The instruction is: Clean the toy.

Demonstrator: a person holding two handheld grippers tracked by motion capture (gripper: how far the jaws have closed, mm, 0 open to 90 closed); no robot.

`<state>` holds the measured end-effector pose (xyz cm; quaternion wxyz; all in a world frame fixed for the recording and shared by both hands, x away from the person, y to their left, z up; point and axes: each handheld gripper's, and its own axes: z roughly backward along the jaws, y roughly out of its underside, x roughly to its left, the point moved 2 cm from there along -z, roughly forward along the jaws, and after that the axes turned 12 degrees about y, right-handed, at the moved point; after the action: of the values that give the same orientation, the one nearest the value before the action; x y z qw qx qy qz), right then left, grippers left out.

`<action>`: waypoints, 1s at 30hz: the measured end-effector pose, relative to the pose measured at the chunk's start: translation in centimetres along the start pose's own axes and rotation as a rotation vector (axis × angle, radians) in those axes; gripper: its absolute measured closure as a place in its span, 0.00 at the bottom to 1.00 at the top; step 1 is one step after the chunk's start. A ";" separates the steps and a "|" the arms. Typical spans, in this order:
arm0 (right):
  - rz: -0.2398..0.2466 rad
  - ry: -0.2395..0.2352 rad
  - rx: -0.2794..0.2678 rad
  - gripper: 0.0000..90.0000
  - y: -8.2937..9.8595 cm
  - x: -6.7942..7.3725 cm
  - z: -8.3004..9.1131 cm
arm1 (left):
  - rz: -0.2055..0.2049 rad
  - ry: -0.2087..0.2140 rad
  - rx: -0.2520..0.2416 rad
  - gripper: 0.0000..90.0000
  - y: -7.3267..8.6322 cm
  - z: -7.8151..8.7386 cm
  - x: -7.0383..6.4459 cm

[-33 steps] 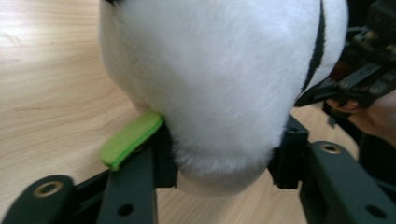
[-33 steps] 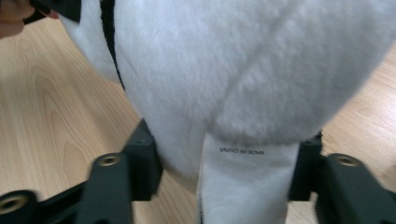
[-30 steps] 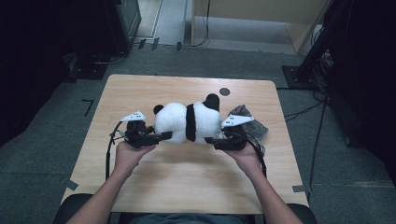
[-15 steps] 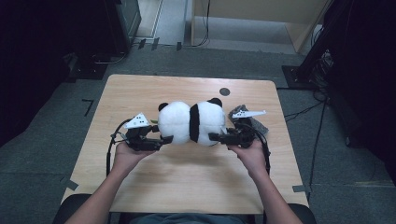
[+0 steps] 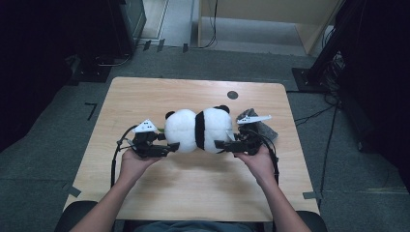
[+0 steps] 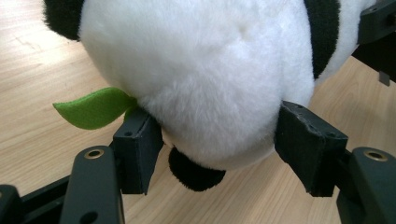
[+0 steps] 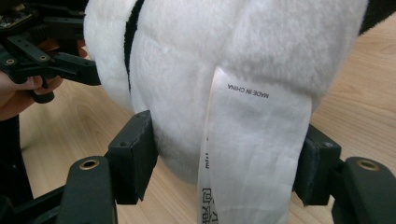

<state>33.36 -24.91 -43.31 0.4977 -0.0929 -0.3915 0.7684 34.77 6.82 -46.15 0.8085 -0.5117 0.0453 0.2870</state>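
Observation:
A black-and-white panda plush point(image 5: 198, 130) lies across the middle of the wooden table point(image 5: 193, 188), held from both ends. My left gripper point(image 5: 171, 145) is shut on its white head end point(image 6: 201, 70), one jaw pressing beside a green felt leaf point(image 6: 93, 108), the other against the far cheek. My right gripper point(image 5: 220, 144) is shut on the rear end point(image 7: 224, 46), its jaws on either side of a white sewn-in label point(image 7: 252, 154). Whether the plush rests on the table or hangs just above it, I cannot tell.
A crumpled grey cloth point(image 5: 265, 126) lies just behind my right gripper. A small dark round spot point(image 5: 232, 94) marks the table's far side. Bare wood stretches in front of the hands; the table edges drop to grey floor.
The plush has turned from slightly tilted to level across the table and come a little toward me. Both grippers stayed clamped on its ends.

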 end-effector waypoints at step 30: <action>0.127 0.064 0.000 0.35 1.3 -1.5 -0.8 | 0.063 -0.021 0.012 0.38 0.7 -0.4 1.2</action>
<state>33.66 -26.02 -45.15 0.4601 -0.1421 -0.3688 0.7951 35.51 7.22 -47.31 0.8025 -0.5022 0.0548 0.3173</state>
